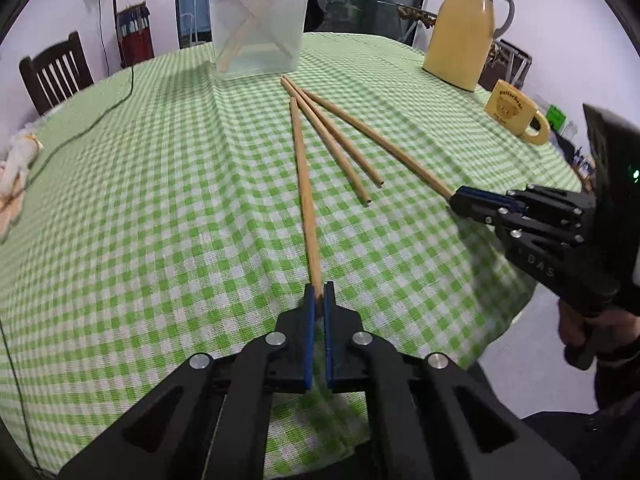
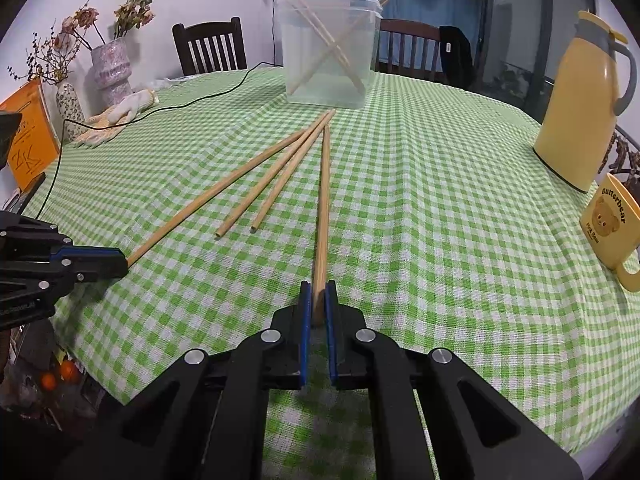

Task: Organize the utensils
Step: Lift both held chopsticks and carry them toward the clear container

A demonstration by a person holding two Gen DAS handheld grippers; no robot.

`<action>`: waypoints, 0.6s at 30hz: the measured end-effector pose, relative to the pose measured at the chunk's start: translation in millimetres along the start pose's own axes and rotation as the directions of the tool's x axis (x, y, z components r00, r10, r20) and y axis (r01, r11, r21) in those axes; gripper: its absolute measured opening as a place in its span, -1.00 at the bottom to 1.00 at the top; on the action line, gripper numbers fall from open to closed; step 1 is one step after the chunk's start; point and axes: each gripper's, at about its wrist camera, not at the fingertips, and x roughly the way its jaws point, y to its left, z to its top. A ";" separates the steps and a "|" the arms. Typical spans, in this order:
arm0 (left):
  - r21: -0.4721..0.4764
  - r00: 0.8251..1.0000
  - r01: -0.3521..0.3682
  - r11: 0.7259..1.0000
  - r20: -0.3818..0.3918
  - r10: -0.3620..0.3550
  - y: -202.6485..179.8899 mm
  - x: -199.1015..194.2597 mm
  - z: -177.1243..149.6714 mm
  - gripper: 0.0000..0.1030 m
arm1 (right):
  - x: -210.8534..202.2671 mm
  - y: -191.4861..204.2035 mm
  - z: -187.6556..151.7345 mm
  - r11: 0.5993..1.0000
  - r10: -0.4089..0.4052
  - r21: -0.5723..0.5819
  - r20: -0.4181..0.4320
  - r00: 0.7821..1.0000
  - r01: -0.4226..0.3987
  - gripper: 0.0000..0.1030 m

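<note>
green-checked tabletop (image 1: 160, 200): four chopsticks fan out before the tub (image 1: 256, 24). left gripper (image 1: 319, 300) fingers pinch one chopstick (image 1: 304, 184); right gripper (image 2: 319, 300) pinches another (image 2: 324, 200). pickup step; next, lift both into tub.

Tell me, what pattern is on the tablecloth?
The tablecloth has a green-and-white gingham check, clearest in the right wrist view.

The yellow mug (image 2: 610, 226) at the table's right edge carries a bear picture with "Butterbear" printed in an arc above it and "Pink Bear" in smaller letters beside it. The body of the right gripper (image 1: 454, 200), seen from the left wrist, bears the raised letters "DAS". The orange book (image 2: 30, 136) at far left has large dark characters that cannot be read.
</note>
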 end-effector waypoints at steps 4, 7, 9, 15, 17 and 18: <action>-0.019 0.998 -0.015 1.000 0.054 0.016 5.9 -15.4 6.0 -1.00 | -6.6 4.5 6.0 1.000 -0.007 -0.024 0.016 1.000 0.007 -0.86; -0.033 0.993 -0.024 0.999 0.113 0.028 18.4 -36.8 14.5 -1.00 | -19.6 5.9 16.9 0.999 -0.014 -0.038 0.060 0.998 0.016 -0.86; -0.034 0.987 -0.030 0.999 0.160 0.035 26.3 -54.1 20.9 -1.00 | -28.3 6.3 24.0 0.999 -0.019 -0.044 0.090 0.996 0.023 -0.86; -0.053 0.956 0.007 0.999 0.294 0.009 44.0 -104.1 43.0 -1.00 | -57.8 8.0 46.4 0.997 -0.030 -0.062 0.181 0.983 0.042 -0.87; -0.035 0.946 0.001 0.999 0.325 0.011 46.9 -117.1 50.0 -1.00 | -68.8 6.9 53.0 0.996 -0.034 -0.074 0.214 0.976 0.051 -0.87; -0.027 0.941 -0.007 1.000 0.337 0.016 47.2 -121.7 53.7 -1.00 | -74.6 5.9 57.5 0.995 -0.036 -0.080 0.229 0.973 0.055 -0.87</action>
